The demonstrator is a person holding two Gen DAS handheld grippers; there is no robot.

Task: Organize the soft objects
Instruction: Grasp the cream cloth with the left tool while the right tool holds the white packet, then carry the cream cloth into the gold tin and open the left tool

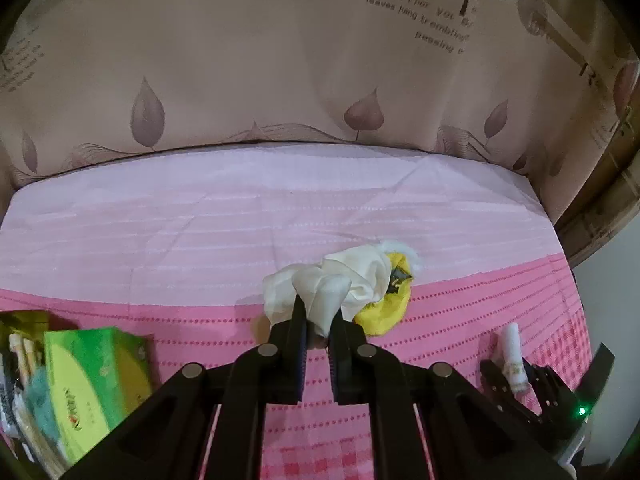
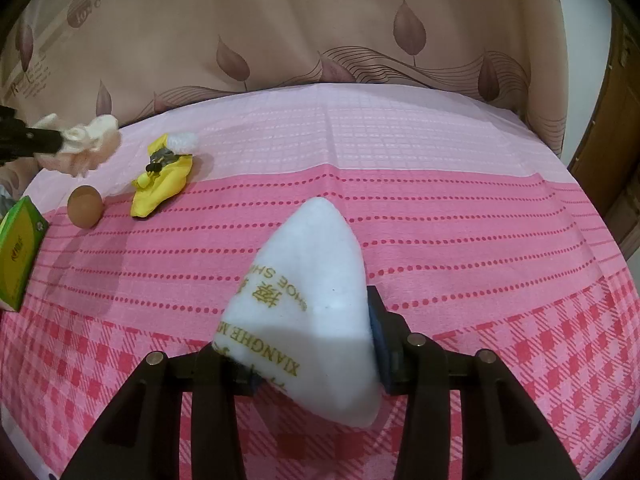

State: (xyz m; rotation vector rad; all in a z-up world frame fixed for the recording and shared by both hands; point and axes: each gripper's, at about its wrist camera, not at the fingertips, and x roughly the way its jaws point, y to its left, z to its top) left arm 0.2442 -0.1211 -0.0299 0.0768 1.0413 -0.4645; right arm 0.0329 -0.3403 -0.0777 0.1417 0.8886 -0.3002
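Note:
My left gripper (image 1: 319, 316) is shut on a cream scrunchie (image 1: 332, 284) and holds it above the pink cloth; in the right wrist view the scrunchie (image 2: 86, 146) hangs at the far left. A yellow soft toy (image 1: 390, 304) lies just behind it, and it also shows in the right wrist view (image 2: 162, 182). My right gripper (image 2: 308, 320) is shut on a white shoe-shine mitt (image 2: 312, 296) with gold print, held above the cloth. The right gripper with the mitt (image 1: 514, 354) shows at the lower right of the left wrist view.
A green tissue box (image 1: 96, 388) stands at the left with other items beside it; it also shows in the right wrist view (image 2: 18, 252). A brown egg (image 2: 85, 211) sits next to it. A leaf-print curtain (image 1: 280, 60) hangs behind the table's far edge.

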